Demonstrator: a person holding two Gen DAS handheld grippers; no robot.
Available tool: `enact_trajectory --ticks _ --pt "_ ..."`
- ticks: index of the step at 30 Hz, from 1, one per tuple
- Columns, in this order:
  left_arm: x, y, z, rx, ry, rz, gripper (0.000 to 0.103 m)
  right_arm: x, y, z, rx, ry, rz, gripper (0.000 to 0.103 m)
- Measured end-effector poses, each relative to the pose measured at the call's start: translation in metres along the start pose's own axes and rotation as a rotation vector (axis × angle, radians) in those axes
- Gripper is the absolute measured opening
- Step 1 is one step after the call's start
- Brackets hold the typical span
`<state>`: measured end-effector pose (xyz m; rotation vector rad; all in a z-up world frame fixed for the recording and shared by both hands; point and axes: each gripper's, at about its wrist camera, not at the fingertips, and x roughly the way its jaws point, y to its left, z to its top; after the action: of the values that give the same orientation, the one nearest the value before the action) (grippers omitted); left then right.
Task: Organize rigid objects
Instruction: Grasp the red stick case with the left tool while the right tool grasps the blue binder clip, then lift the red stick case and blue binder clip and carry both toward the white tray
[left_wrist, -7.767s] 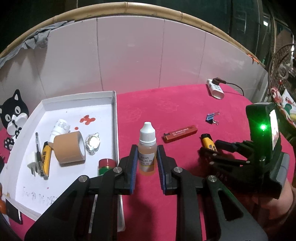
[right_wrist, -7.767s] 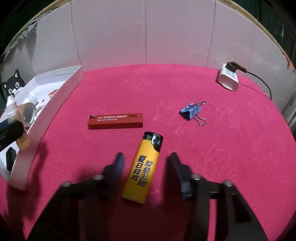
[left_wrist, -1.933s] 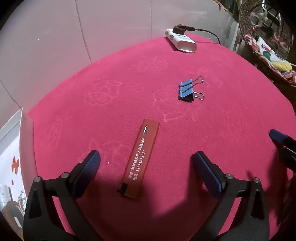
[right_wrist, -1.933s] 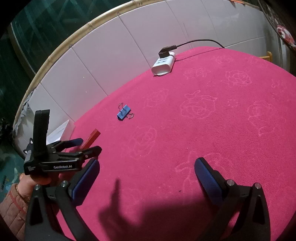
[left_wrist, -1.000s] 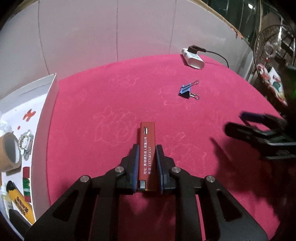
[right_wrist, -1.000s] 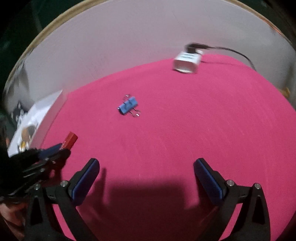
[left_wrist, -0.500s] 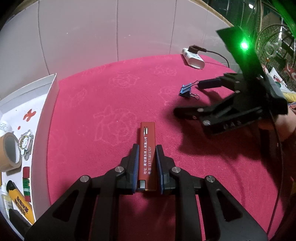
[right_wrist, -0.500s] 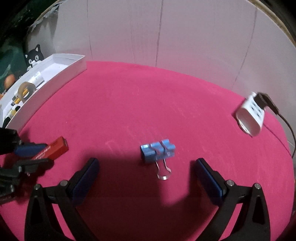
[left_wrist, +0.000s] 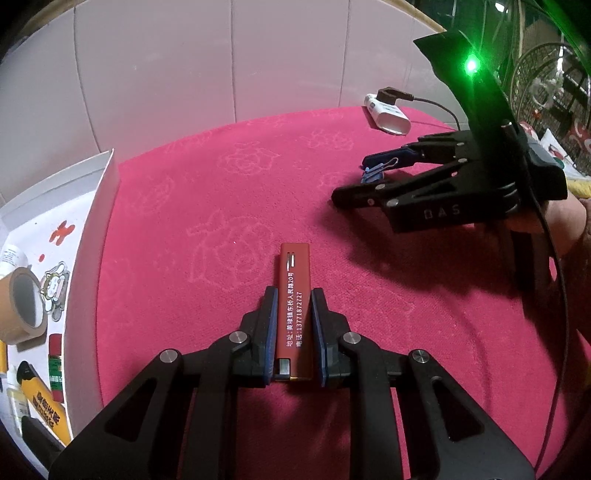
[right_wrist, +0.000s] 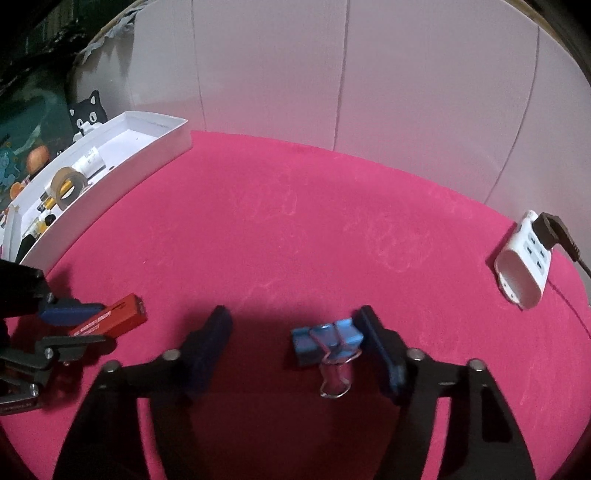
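My left gripper (left_wrist: 294, 300) is shut on a red lighter (left_wrist: 294, 295) that lies on the pink tablecloth; it also shows in the right wrist view (right_wrist: 110, 317). My right gripper (right_wrist: 295, 325) is open, low over the cloth, with a blue binder clip (right_wrist: 327, 341) between its fingers, close to the right finger (right_wrist: 384, 354). In the left wrist view the right gripper (left_wrist: 354, 177) reaches around the clip (left_wrist: 373, 173). The white tray (left_wrist: 86, 236) at the left holds a tape roll (left_wrist: 22, 306), a yellow lighter (left_wrist: 42, 406) and small bottles.
A white power strip (right_wrist: 524, 273) with a dark plug and cable lies at the far right of the table. A black cat figure (right_wrist: 86, 112) stands behind the tray (right_wrist: 147, 162). A pale tiled wall runs behind the table.
My right gripper has come down and forward, so the binder clip now sits between its open fingers. My left gripper still holds the red lighter in the same place.
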<state>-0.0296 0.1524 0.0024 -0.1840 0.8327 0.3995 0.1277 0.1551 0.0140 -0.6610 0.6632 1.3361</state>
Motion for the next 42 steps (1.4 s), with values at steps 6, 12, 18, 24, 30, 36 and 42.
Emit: enact_trajectory --ticks 6,12,18,24,30,36,42 --pt "0.000 0.000 0.000 0.002 0.000 0.008 0.017 -0.007 -0.003 -0.007 -0.013 -0.001 -0.008 0.057" --pt "0.000 -0.001 0.000 0.005 0.000 0.017 0.017 -0.012 0.007 -0.009 -0.024 -0.002 -0.042 0.030" --pt "0.001 -0.002 0.001 0.011 0.000 0.029 0.017 -0.026 0.015 -0.030 0.071 -0.016 -0.062 0.030" --pt "0.001 -0.005 0.001 0.013 -0.004 0.052 0.017 -0.055 0.040 -0.066 0.135 -0.026 -0.089 0.031" --pt "0.001 -0.006 0.000 0.014 -0.011 0.107 0.017 -0.073 0.052 -0.090 0.276 -0.048 -0.094 0.031" --pt "-0.007 -0.002 -0.009 -0.030 -0.017 0.103 0.017 -0.088 0.063 -0.105 0.341 -0.067 -0.140 0.031" --pt "-0.035 0.002 -0.018 -0.069 -0.147 0.126 0.017 -0.105 0.070 -0.106 0.375 -0.174 -0.158 0.031"
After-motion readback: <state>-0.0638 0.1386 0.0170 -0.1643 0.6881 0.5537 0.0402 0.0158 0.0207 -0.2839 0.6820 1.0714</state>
